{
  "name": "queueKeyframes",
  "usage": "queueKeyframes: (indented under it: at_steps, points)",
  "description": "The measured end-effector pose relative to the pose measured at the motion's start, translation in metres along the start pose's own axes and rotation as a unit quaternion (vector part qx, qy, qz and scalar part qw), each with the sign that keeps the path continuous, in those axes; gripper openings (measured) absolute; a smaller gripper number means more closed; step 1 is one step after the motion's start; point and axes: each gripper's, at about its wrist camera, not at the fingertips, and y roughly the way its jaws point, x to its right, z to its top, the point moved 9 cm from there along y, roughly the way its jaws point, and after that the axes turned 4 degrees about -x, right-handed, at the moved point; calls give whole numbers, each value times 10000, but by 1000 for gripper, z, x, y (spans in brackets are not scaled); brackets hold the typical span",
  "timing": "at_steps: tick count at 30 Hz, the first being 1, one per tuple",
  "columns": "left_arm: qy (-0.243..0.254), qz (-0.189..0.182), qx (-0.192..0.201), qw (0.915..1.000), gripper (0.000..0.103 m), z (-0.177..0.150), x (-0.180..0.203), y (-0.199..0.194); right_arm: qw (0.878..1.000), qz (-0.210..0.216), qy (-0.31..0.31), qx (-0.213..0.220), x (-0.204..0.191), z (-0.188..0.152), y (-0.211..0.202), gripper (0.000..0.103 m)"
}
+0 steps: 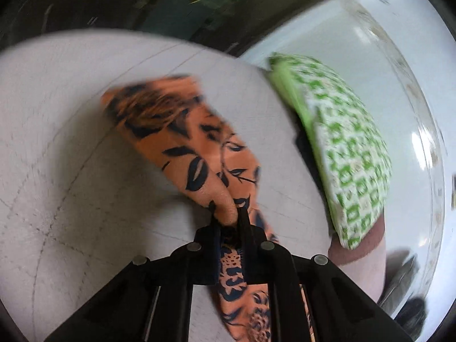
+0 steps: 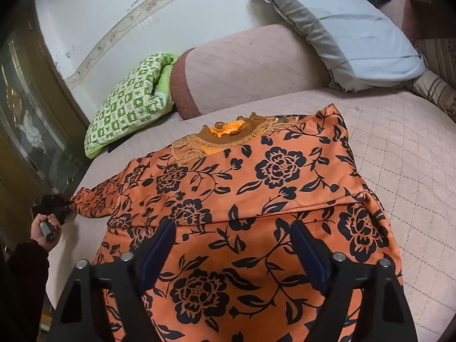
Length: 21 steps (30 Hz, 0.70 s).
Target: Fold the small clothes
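An orange top with a black flower print (image 2: pixel 256 188) lies spread flat on the pink quilted bed (image 2: pixel 399 156), collar toward the far side. My left gripper (image 1: pixel 228 213) is shut on the end of its left sleeve (image 1: pixel 182 142), and the cloth bunches between the pads. In the right wrist view that gripper (image 2: pixel 61 206) holds the sleeve tip at the bed's left edge, with a person's hand (image 2: pixel 45 233) behind it. My right gripper (image 2: pixel 232 228) stands open just over the body of the top, near a crease across it, with nothing pinched.
A folded green checked quilt (image 2: pixel 131 99) lies at the far left of the bed, against the white wall. A grey pillow (image 2: pixel 342 34) rests on the pink bolster (image 2: pixel 242 62) at the back. A glass-fronted cabinet (image 2: pixel 22 99) stands to the left.
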Motion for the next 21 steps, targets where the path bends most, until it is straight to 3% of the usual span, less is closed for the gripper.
queueKeyframes:
  at_steps: [5,9,12,13,15,16,21]
  points:
    - [1200,49,53,9927,9,-25,77,-31,9979,-51,636,-83,31,6,1,74]
    - [2235,-133,-60,9746,9,-76,150,-55,9911,-95,1313,-178,69,11,0,74]
    - [3062,-352,-211,9511,9,-136,206,-67,9799,-27,1983,-226,105,12,-5,74]
    - [3416,-463,-296,9382,9,-168,230,-71,9755,-11,2191,-200,118,13,-9,74]
    - [3849,-585,-399,9202,9,-211,264,-70,9681,-7,2501,-125,141,13,-18,74]
    - [4137,-712,-520,9061,9,-247,283,-70,9648,-6,2628,-80,152,14,-22,74]
    - [4790,-1030,-1319,8617,9,-384,325,-45,9560,-35,2932,114,192,20,-43,74]
